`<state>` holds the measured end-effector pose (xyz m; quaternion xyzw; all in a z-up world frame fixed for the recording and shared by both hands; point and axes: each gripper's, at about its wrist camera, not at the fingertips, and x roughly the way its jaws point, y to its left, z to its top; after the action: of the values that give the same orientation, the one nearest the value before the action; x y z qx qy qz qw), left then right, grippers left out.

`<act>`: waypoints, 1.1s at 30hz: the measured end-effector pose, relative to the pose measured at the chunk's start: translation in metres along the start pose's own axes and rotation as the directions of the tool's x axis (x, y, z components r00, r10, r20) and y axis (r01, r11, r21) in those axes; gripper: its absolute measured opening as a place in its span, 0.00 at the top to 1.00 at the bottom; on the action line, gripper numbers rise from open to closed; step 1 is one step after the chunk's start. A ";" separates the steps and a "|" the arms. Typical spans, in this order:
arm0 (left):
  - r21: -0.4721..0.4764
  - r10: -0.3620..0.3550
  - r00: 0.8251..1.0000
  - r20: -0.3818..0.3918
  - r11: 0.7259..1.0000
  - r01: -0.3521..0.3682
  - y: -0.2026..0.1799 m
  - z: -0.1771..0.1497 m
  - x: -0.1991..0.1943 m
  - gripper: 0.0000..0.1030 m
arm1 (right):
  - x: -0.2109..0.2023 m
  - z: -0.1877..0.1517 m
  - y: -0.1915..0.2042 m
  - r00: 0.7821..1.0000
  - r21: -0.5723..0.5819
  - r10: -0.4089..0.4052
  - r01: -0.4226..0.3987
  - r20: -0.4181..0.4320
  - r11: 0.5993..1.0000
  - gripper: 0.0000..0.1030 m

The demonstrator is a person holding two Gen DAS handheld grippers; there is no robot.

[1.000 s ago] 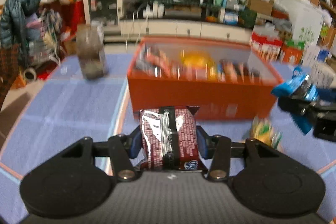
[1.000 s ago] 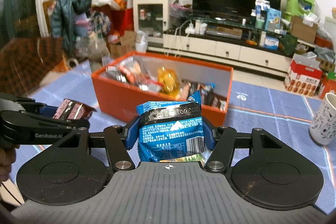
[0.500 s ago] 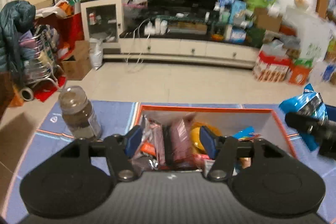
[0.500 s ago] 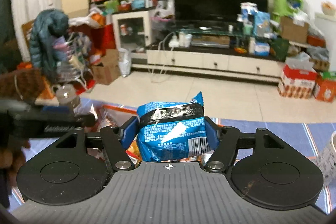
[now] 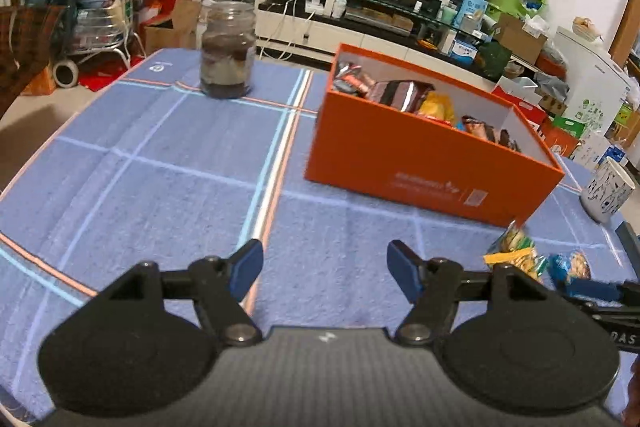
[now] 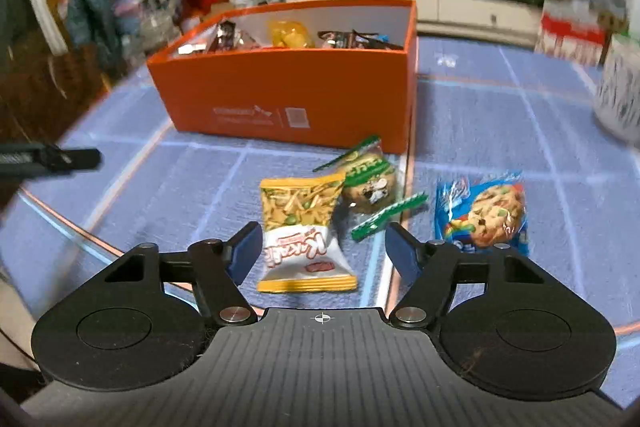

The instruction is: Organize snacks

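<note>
Before the right gripper (image 6: 322, 247), fingers wide and empty, three snack packets (image 6: 304, 227); left gripper (image 5: 324, 269) likewise, glass jar (image 5: 228, 51) beyond.

Both wrist views look forward and downward along their own fingers, low over the blue-clothed bench (image 5: 168, 163). The left view faces the orange box (image 5: 420, 163) from its left; the right view faces it nearer, straight on. Both share the box and the television wall beyond.

box (image 6: 288, 95): orange, white inside | cloth (image 5: 160, 179): blue, pale and orange grid lines | packet (image 6: 300, 227): yellow-white | cookie wrapper (image 6: 480, 215): blue
</note>
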<state>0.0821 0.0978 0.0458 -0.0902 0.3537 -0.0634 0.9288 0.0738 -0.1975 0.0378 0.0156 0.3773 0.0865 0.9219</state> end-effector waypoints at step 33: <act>-0.016 -0.080 0.996 -0.049 0.997 0.079 0.005 0.002 0.007 0.33 | -0.005 0.146 -0.004 0.962 -0.031 -0.149 0.161 0.230 0.987 0.23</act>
<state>0.0890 0.1013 0.0416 -0.1093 0.3735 -0.1000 0.9157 0.1726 -0.1974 0.1451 -0.0268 0.2676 0.0210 0.9629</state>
